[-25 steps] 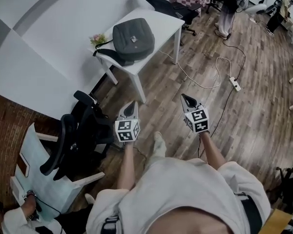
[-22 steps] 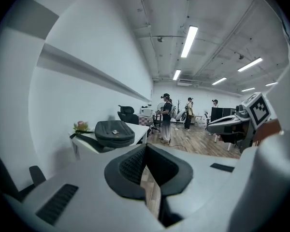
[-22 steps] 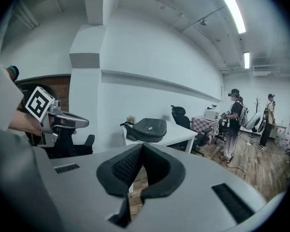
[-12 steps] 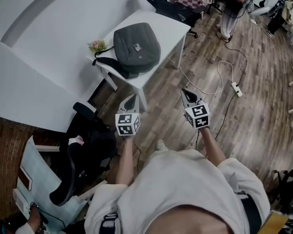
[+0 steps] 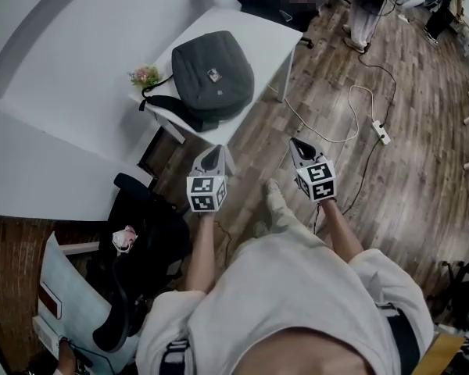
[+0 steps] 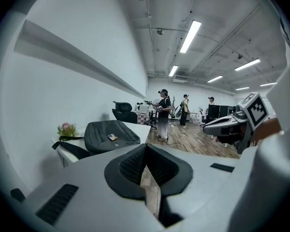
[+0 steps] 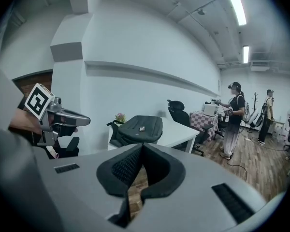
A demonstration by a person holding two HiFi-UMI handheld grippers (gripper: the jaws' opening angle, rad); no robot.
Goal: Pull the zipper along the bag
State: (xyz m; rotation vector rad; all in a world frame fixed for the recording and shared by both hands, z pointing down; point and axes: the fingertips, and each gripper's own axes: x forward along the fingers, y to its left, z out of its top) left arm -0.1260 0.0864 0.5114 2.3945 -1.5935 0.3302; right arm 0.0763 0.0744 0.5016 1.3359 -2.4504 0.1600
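Note:
A dark grey backpack lies flat on a white table ahead of me, also seen as the backpack in the left gripper view and the backpack in the right gripper view. Its zipper is too small to make out. My left gripper and right gripper are held in the air over the wooden floor, short of the table, both shut with nothing between the jaws. In the gripper views the left gripper and the right gripper show closed black pads.
A small flower pot stands at the table's left corner by the white wall. A black office chair is at my left. A cable and power strip lie on the floor to the right. People stand farther back.
I have walked closer to the table; the backpack appears larger and nearer. Both grippers stay shut and held in front of me.

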